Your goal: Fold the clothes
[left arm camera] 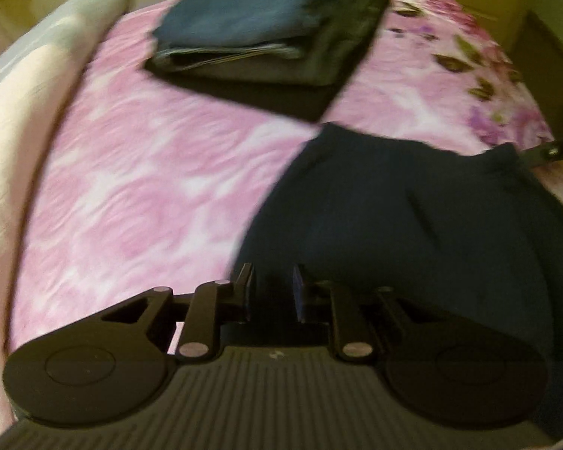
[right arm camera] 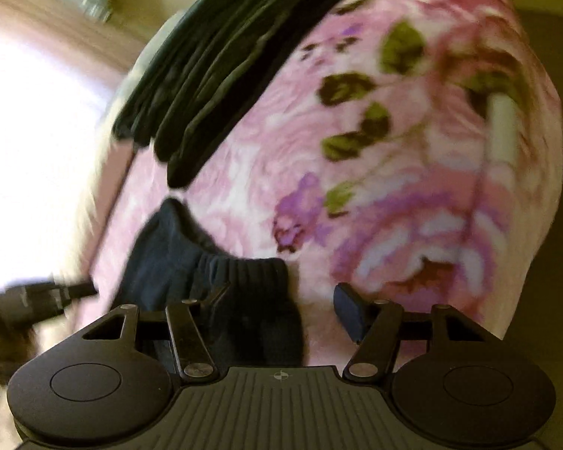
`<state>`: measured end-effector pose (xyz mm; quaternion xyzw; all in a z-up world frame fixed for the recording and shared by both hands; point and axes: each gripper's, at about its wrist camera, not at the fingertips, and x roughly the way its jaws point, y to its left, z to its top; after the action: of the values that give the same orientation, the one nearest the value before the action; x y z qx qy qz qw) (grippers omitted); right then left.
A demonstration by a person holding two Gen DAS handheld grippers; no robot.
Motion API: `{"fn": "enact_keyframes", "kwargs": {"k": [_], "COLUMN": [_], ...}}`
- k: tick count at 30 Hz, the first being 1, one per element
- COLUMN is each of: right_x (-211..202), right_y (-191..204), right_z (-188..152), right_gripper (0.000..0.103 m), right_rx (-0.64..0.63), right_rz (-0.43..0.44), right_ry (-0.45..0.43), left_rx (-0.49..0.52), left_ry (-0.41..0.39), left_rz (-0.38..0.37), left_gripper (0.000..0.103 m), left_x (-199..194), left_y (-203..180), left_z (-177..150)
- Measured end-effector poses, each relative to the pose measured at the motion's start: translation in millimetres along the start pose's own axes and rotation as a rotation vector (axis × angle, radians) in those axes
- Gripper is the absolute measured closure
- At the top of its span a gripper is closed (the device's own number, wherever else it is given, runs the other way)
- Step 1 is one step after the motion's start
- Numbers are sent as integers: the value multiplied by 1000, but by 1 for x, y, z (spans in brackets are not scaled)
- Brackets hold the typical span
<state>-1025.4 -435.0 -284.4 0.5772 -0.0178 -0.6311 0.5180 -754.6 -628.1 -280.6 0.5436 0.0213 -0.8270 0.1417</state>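
- Both views are smeared by motion blur, so fabric edges and prints read only roughly.
- The dark navy ribbed knit garment (left arm camera: pixel 413 217) lies on the bed with the pink floral cover (left arm camera: pixel 150 172), near the bed's near edge; its lower part is hidden behind the left gripper (left arm camera: pixel 274 285) and cut off toward the right edge of the left wrist view.
- The left gripper's fingers (left arm camera: pixel 248 281) stand a little apart, a narrow gap between them; whether cloth sits in that gap cannot be told, since the dark garment runs straight behind them.
- The right gripper (right arm camera: pixel 281 307) has its fingers wide apart; the left finger lies over the navy garment's ribbed hem (right arm camera: pixel 244 273) and is hard to separate from it, while the right finger (right arm camera: pixel 351 309) shows clearly against the pink cover.
- A stack of folded dark clothes (left arm camera: pixel 266 33) sits farther in toward the far edge of the bed, apart from the navy garment; its top is cut off by the frame.
- A pale cream cloth (left arm camera: pixel 15 150) runs along the bed's left edge, only partly in view.
- A white tube-like object (right arm camera: pixel 501 131) on the cover is too blurred to identify.
- No writing or label can be read anywhere.
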Motion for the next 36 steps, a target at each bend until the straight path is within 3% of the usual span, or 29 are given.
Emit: {"fn": "enact_keyframes", "kwargs": {"k": [5,7,11,13,14,17,25,31,33,36], "right_x": [9,12,19,24,27,24,7,10,9,12], "right_y": [27,31,38,39,39,35,17,19,22,24], "right_z": [4,1,-4,-4,-4,0,17,16,15,12], "right_gripper": [41,49,50,64,78,96,96,96,96,95], "right_rx": [-178,-220,-293,-309,-316,-307,-245,-279,-294,-309], "right_rz": [-77,-92,-119,-121,-122,-140,-209,-220,-233,-251], "right_ry": [41,61,88,100,105,100,61,65,67,59], "left_rx": [120,158,189,177,180,193,276,163,142,109], "left_ry": [0,10,15,10,3,-14,-19,-23,-20,-1], "left_rz": [-101,-114,-102,-101,-97,-81,-32,-24,11,14], "left_gripper": [79,78,78,78,78,78,73,83,71,66], "left_x": [32,45,60,62,61,58,69,61,62,68], "left_y": [-49,-64,-78,-77,-76,-74,-78,-42,-32,-20], "left_z": [25,29,34,37,38,42,42,43,43,46]}}
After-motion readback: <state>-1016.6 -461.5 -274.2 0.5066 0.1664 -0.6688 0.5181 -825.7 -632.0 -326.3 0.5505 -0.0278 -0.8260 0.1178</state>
